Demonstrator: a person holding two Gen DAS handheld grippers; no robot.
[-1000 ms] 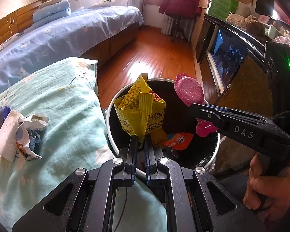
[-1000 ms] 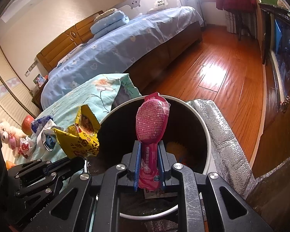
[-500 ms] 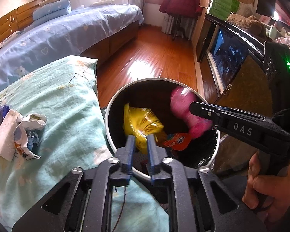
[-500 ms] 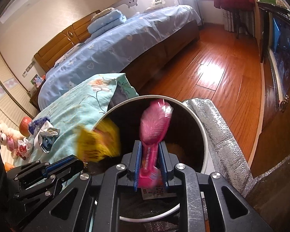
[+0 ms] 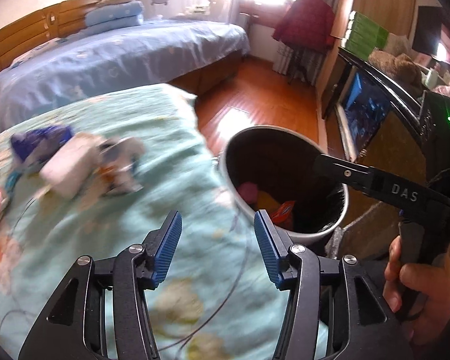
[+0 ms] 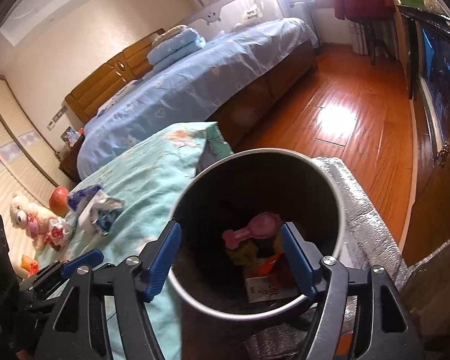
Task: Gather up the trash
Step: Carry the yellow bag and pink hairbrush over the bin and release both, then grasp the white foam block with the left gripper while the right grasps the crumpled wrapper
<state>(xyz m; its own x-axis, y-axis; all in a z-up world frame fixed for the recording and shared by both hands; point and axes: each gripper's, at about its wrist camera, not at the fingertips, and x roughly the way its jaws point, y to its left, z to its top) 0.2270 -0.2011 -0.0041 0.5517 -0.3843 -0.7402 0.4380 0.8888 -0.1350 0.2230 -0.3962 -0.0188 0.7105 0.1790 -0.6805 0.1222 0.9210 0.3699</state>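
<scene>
A round bin (image 6: 340, 198) with a black liner stands beside the teal bedspread (image 6: 147, 180). Inside lie a pink wrapper (image 6: 255, 232), a yellow wrapper (image 6: 244, 252) and an orange one (image 6: 267, 265). My right gripper (image 6: 229, 252) is open and empty, right above the bin's mouth. My left gripper (image 5: 217, 240) is open and empty over the teal bedspread (image 5: 165, 150), left of the bin (image 5: 342, 198). Crumpled white and blue wrappers (image 5: 84, 162) lie on the bedspread to the far left, blurred; they also show in the right wrist view (image 6: 97, 207).
A blue bed (image 6: 195, 84) stands behind, with wooden floor (image 6: 345, 105) to its right. A dark cabinet (image 5: 375, 114) runs along the right. A silver foil mat (image 6: 363, 219) lies under the bin. A white plush toy (image 6: 27, 219) and an orange ball (image 6: 58, 201) sit at far left.
Both grippers opened and dropped their wrappers, yellow from the left and pink from the right, into the bin. The left gripper then swung left over the bedspread.
</scene>
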